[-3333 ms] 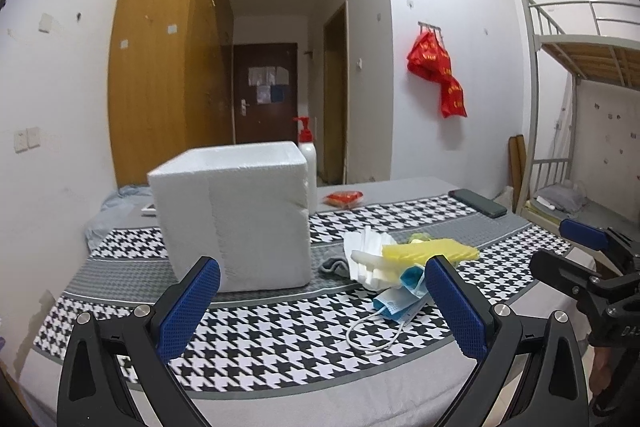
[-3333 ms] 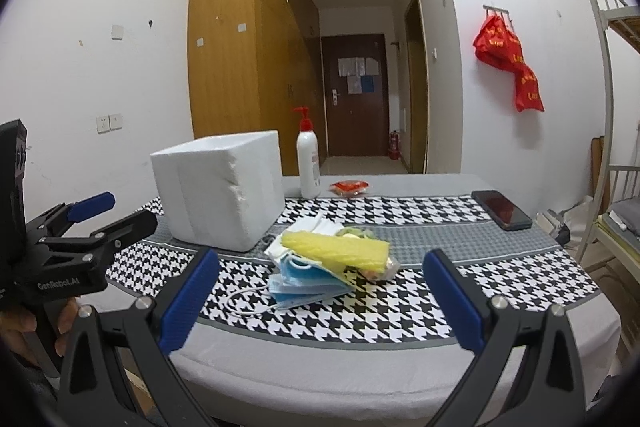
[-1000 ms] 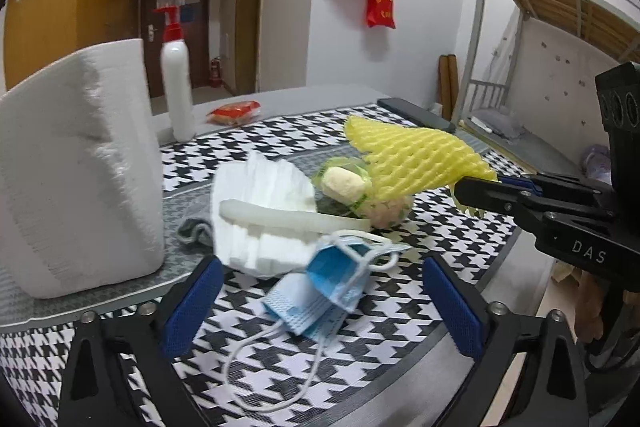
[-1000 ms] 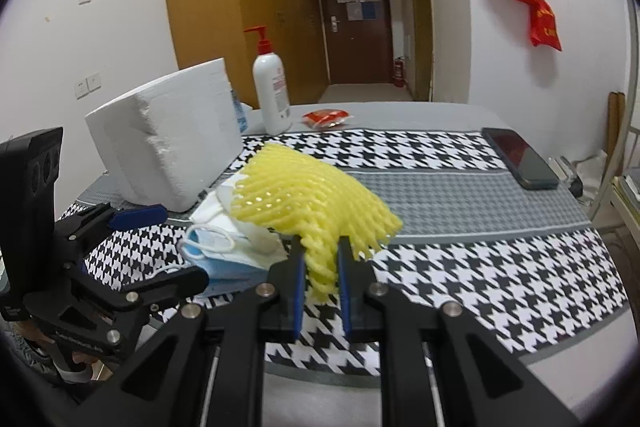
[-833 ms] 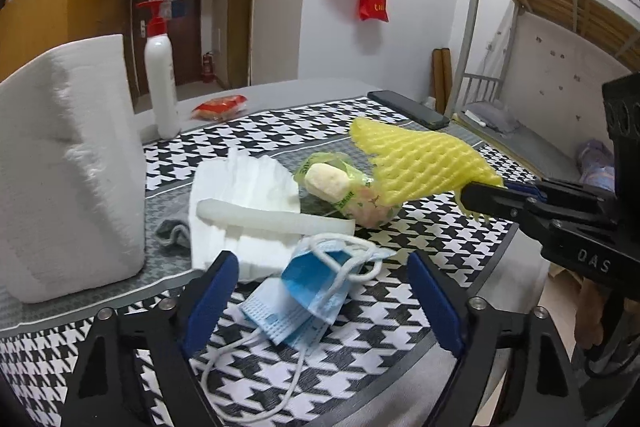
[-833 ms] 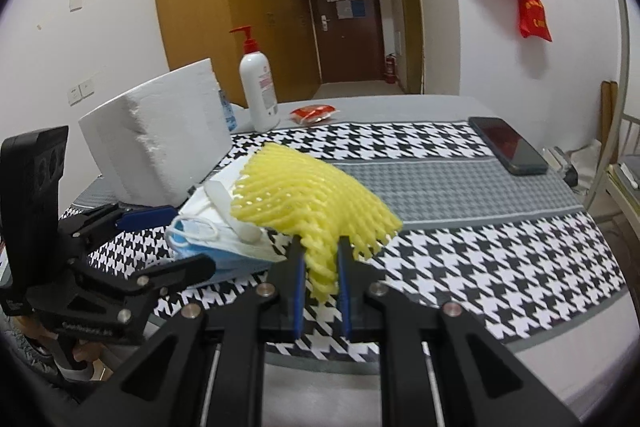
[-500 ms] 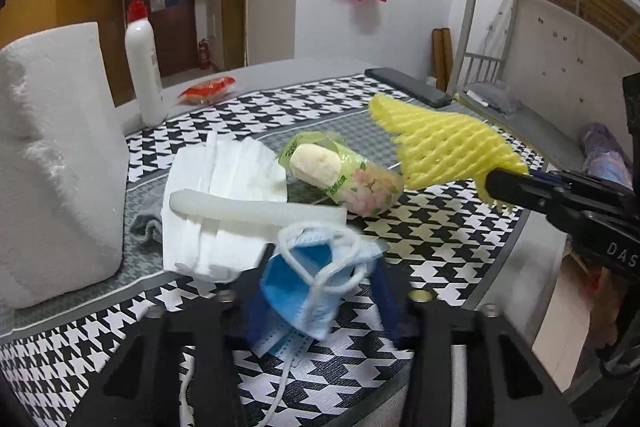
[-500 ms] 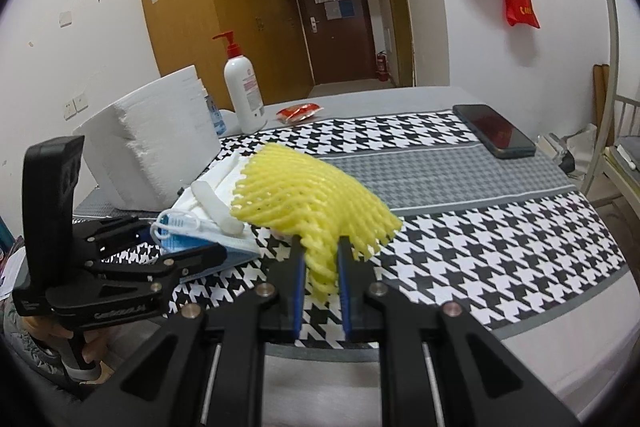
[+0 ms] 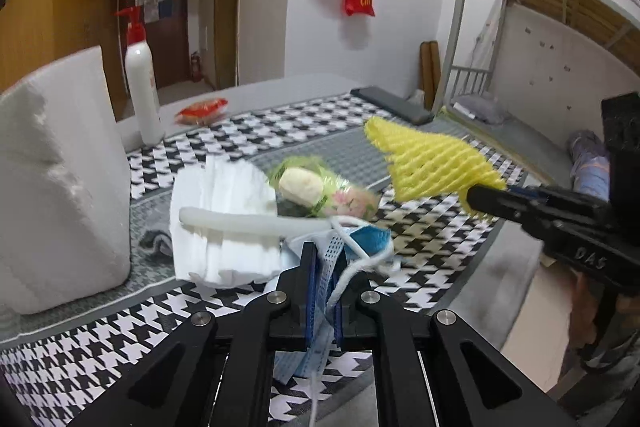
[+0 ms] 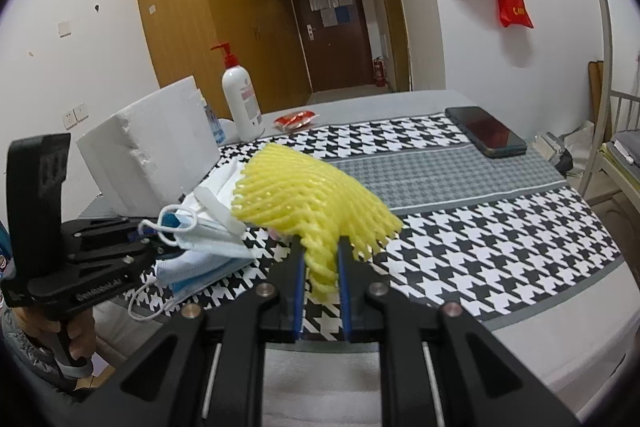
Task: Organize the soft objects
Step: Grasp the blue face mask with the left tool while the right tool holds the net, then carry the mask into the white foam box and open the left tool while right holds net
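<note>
On table [image 10: 460,163]: one yellow foam net [image 10: 312,195], blue masks [image 9: 320,267], both clamped.

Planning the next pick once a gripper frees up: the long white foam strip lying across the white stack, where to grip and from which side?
Judging by pose, grip the white foam strip near its free left end, coming from above with the fingers across its width. It lies flat on the white foam sheets; its right end runs under the blue face masks held by the left gripper.
</note>
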A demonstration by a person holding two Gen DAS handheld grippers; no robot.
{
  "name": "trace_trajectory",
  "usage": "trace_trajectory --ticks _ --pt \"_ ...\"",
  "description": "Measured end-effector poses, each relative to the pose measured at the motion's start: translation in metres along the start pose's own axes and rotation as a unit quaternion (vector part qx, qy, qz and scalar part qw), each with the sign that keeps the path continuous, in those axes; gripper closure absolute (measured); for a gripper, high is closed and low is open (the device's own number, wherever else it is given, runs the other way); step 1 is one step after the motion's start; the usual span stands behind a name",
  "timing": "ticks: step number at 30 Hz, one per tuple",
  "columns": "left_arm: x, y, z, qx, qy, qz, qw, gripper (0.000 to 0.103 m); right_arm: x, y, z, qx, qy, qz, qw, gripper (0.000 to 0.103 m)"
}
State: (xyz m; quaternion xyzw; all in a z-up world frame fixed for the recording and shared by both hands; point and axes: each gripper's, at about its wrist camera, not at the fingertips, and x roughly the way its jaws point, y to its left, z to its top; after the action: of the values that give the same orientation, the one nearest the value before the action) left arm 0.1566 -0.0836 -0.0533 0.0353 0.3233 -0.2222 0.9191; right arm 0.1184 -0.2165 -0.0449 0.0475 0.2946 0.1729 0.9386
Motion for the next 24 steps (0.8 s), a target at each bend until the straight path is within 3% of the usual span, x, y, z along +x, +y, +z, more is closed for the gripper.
trace_trajectory --ticks 12,24 --pt "-0.034 0.001 0.008 -0.001 -0.039 -0.020 0.9991 0.100 -0.020 0.012 0.004 -0.009 -0.023 0.004 1.000 0.085" --pt "-0.077 0.019 0.028 -0.008 -0.104 0.033 0.9940 0.100 -0.037 0.038 0.020 -0.032 -0.048 0.015 0.998 0.085"
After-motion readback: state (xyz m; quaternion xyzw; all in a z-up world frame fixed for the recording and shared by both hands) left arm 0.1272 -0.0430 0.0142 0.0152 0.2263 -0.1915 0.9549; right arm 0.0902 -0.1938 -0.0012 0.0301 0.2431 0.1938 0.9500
